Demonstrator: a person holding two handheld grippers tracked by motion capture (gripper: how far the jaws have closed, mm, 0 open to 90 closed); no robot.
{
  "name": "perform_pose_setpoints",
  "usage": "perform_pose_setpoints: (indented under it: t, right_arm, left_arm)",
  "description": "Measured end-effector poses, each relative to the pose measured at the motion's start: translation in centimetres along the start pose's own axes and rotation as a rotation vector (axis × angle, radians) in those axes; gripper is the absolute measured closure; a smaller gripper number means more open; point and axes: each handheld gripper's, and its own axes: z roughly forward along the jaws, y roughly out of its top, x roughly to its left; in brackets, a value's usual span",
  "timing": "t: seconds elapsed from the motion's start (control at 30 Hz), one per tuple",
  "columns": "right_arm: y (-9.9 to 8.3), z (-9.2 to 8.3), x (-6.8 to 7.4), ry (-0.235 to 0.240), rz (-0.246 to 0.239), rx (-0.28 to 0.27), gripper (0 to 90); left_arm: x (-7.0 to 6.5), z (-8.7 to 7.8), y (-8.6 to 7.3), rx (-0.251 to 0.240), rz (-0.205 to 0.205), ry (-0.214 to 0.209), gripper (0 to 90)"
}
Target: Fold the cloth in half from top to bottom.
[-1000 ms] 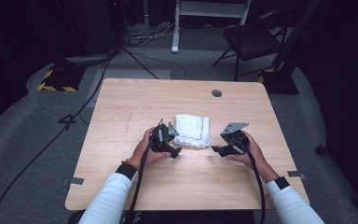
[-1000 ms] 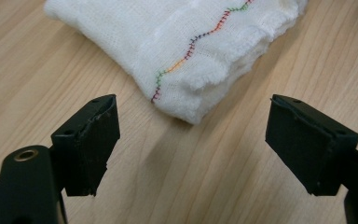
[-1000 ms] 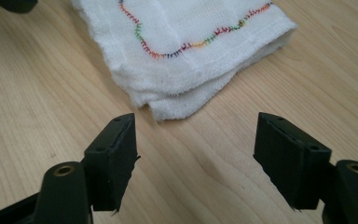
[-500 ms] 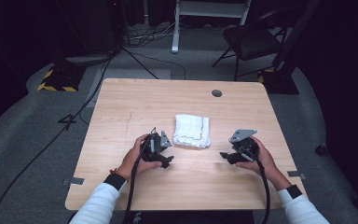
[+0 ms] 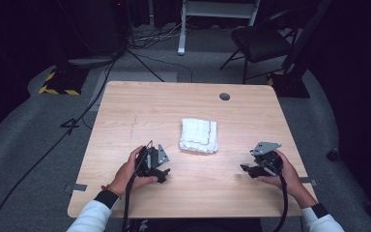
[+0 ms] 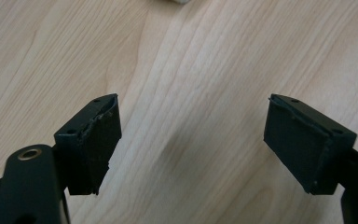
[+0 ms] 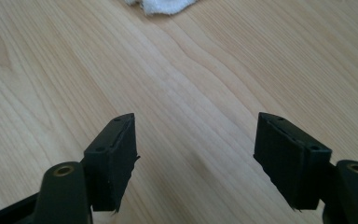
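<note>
Moved: left gripper [image 5: 155, 166] and right gripper [image 5: 254, 169] drawn back from towel toward tabletop's [image 5: 140, 111] near edge.
Jaws: both spread, empty.
Towel [image 5: 199, 136]: folded, mid-tabletop.

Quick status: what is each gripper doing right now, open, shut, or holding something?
Left gripper: open, nothing between the jaws, clear of the towel.
Right gripper: open, holding nothing, also off the towel.
</note>
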Motion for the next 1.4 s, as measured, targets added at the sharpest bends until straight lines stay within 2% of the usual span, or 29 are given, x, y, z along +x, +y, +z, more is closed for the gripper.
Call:
perform_pose_setpoints:
  t: [0.1,0.23,0.43,0.5,0.53,0.63,0.83,0.93,1.03,1.13,1.2,1.23,1.33,1.4]
  right_arm:
    - [-1.0,-0.7,-0.1,-0.015,0.007,-0.025,30.5]
    - [-2.4,-1.4,-0.4,-0.022,0.029,-0.036,30.5]
    - [-4.6,-2.3,-1.0,-0.036,0.064,-0.036,30.5]
    - [-5.4,-2.5,-1.1,-0.042,0.08,-0.033,30.4]
    - [-5.7,-2.6,-1.2,-0.044,0.09,-0.032,30.5]
    - [-7.0,-3.0,-1.5,-0.05,0.124,-0.033,30.3]
    - [-9.5,-4.0,-1.8,-0.055,0.192,-0.053,30.2]
    - [-10.9,-4.1,-1.9,-0.052,0.235,-0.059,29.6]
    - [-12.1,-4.5,-2.2,-0.045,0.279,-0.093,28.8]
    - [-12.9,-4.6,-2.3,-0.044,0.307,-0.123,24.5]
    - [-13.2,-4.6,-2.3,-0.046,0.326,-0.131,23.8]
    - [-13.2,-4.6,-2.3,-0.049,0.324,-0.133,23.2]
    - [-13.3,-4.5,-2.2,-0.05,0.324,-0.142,22.4]
    - [-13.4,-4.5,-2.2,-0.053,0.328,-0.146,22.3]
  left_arm:
    - [-0.4,-0.5,-0.8,0.013,0.014,0.035,19.5]
    - [-0.7,-1.1,-1.8,0.015,0.029,0.042,18.6]
    - [-0.5,-2.5,-3.4,-0.011,-0.003,0.037,18.0]
    - [-0.4,-3.0,-4.1,-0.017,-0.001,0.042,17.1]
    - [-0.2,-3.4,-4.5,-0.032,-0.013,0.051,16.5]
    - [0.3,-4.1,-5.4,-0.048,-0.055,0.042,16.6]
    - [1.3,-4.5,-7.2,-0.047,-0.118,0.022,16.7]
    - [1.9,-4.7,-8.1,-0.057,-0.17,0.011,17.7]
    - [2.6,-4.6,-9.4,-0.042,-0.223,0.021,19.7]
    - [3.0,-4.4,-10.5,-0.021,-0.253,0.022,20.2]
    - [3.3,-4.5,-11.4,-0.045,-0.304,0.009,19.5]
    - [3.3,-4.6,-11.6,-0.048,-0.317,0.008,19.4]
    - [3.5,-4.4,-12.5,-0.093,-0.375,-0.048,20.7]
    - [3.4,-4.4,-13.0,-0.124,-0.369,-0.041,19.7]
